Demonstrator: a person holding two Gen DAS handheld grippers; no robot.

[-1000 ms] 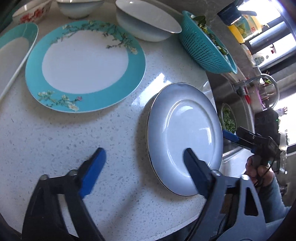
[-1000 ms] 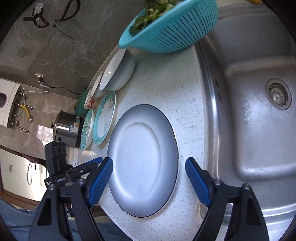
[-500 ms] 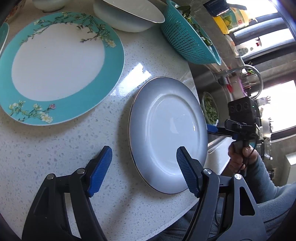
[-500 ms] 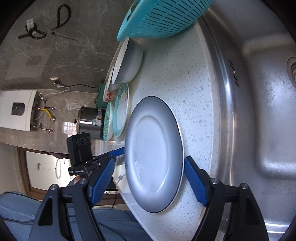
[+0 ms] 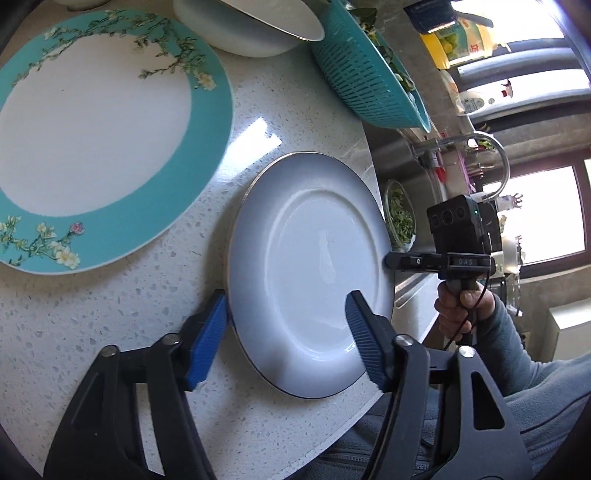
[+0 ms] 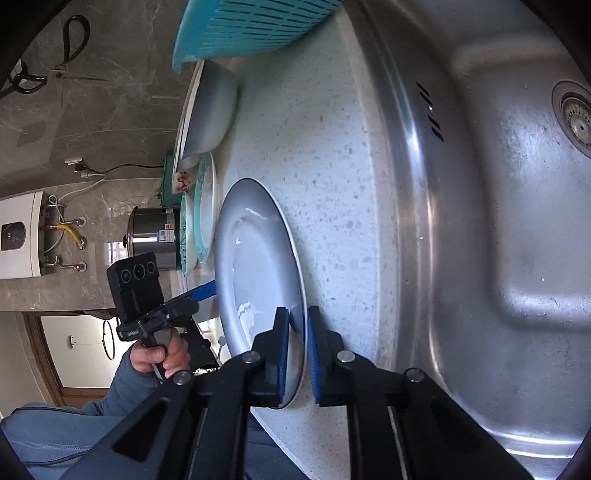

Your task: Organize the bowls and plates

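A pale blue-grey plate [image 5: 314, 266] with a thin dark rim lies near the counter's front edge, next to the sink; it also shows in the right wrist view [image 6: 255, 266]. My right gripper [image 6: 298, 350] is shut on the plate's rim, one pad above it and one below. In the left wrist view it [image 5: 391, 260] meets the plate's right edge. My left gripper [image 5: 284, 332] is open and straddles the plate's near-left rim: its left pad [image 5: 207, 332] is beside the rim, its right pad [image 5: 365, 347] over the plate.
A large teal floral plate [image 5: 99, 136] lies to the left. A white bowl [image 5: 251, 29] and a teal colander [image 5: 369, 77] of greens stand behind. The steel sink [image 6: 498, 221] is right of the plate. More plates and bowls [image 6: 199, 206] stand farther along the counter.
My right gripper has closed onto the blue-grey plate's rim. My left gripper has moved in and now straddles the plate's other edge, with its jaws narrower than before.
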